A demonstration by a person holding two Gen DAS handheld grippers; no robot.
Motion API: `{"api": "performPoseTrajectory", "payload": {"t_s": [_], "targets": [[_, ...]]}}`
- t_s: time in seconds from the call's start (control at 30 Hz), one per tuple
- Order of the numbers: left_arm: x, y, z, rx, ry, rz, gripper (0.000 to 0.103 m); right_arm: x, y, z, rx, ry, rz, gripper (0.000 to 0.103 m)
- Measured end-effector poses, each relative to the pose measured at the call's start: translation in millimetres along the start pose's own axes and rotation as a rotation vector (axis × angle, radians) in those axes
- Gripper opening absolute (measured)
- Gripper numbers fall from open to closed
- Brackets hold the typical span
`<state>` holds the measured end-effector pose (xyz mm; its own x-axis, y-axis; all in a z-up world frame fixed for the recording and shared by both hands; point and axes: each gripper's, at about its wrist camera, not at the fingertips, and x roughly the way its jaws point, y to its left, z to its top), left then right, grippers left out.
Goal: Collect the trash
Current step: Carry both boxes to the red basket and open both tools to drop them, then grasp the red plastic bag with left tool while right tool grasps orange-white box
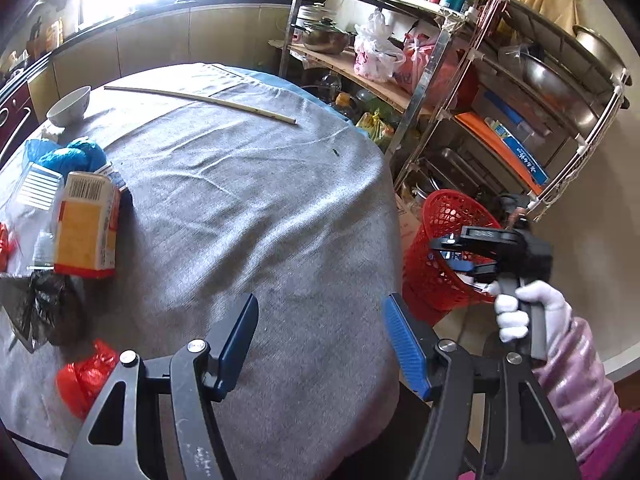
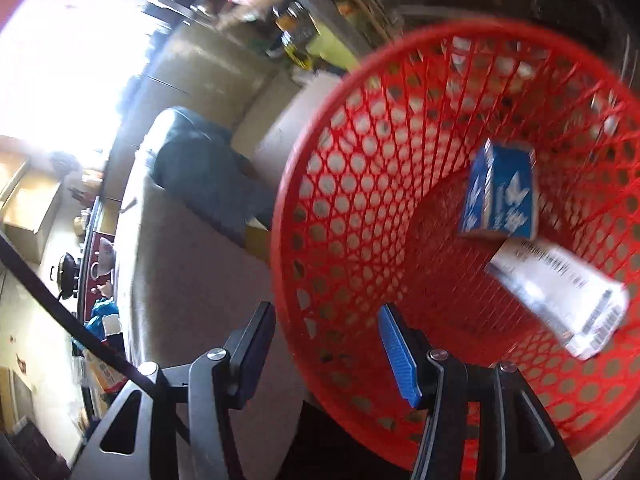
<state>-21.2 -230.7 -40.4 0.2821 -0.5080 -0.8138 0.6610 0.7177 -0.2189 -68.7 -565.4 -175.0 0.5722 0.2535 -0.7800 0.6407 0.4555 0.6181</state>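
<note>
My left gripper [image 1: 320,340] is open and empty above the grey-clothed table [image 1: 240,208]. Trash lies at the table's left: an orange carton [image 1: 86,226], a blue crumpled bag [image 1: 76,156], a clear plastic wrapper [image 1: 36,188], a black bag [image 1: 44,308] and a red bag [image 1: 86,378]. My right gripper [image 2: 326,340] is open and empty over the rim of the red mesh basket [image 2: 332,216]; it also shows in the left wrist view [image 1: 460,256], above the basket [image 1: 424,280]. In the basket lie a blue carton [image 2: 502,196] and a white wrapper [image 2: 560,292].
A white bowl [image 1: 70,106] and a long pale stick [image 1: 200,102] lie at the table's far side. A metal rack [image 1: 460,80] with pots, bags and pans stands right of the table, behind the basket. Kitchen counters run along the back wall.
</note>
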Motion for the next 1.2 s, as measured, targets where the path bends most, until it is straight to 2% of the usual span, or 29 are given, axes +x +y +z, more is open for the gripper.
{"api": "performPoseTrajectory", "payload": {"t_s": [0.1,0.2,0.4,0.5,0.57,0.6,0.73,0.83,0.9,1.0,1.2], "targets": [[-7.3,7.6,-4.6,-0.013,-0.014,-0.003,0.066,25.8,-9.9,0.9,0.134,0.103,0.109,0.059],[-11.8,19.7,-7.3,-0.044,-0.023,-0.004,0.066,44.2,-11.9,-8.6,0.215,0.165,0.223,0.059],[-15.3,35.7,-12.3,-0.079,-0.029,-0.001,0.067,59.5,20.0,-25.0,0.172,0.200,0.297,0.059],[-22.2,42.5,-15.2,-0.074,-0.046,0.031,0.067,56.0,32.7,-24.8,0.122,0.158,0.245,0.059],[-32.1,51.4,-21.2,-0.068,-0.068,0.075,0.067,48.7,35.8,-22.0,0.119,0.131,0.256,0.059],[-37.0,57.0,-24.0,-0.070,-0.079,0.097,0.067,39.1,40.9,-21.2,0.088,0.093,0.239,0.059],[-61.0,92.7,-46.4,-0.131,-0.103,0.192,0.068,-3.6,91.2,-31.7,-0.188,-0.078,0.135,0.059],[-72.3,121.4,-67.8,-0.207,-0.095,0.243,0.070,-14.3,137.6,-50.1,-0.369,-0.128,0.137,0.059],[-74.1,138.3,-80.4,-0.261,-0.085,0.248,0.070,-7.7,165.8,-62.0,-0.461,-0.116,0.161,0.059],[-72.8,152.7,-91.5,-0.321,-0.070,0.234,0.070,19.6,209.5,-94.9,-0.585,-0.029,0.211,0.059],[-60.4,159.8,-91.9,-0.337,-0.071,0.151,0.075,55.5,253.0,-141.4,-0.713,0.067,0.206,0.059]]}}
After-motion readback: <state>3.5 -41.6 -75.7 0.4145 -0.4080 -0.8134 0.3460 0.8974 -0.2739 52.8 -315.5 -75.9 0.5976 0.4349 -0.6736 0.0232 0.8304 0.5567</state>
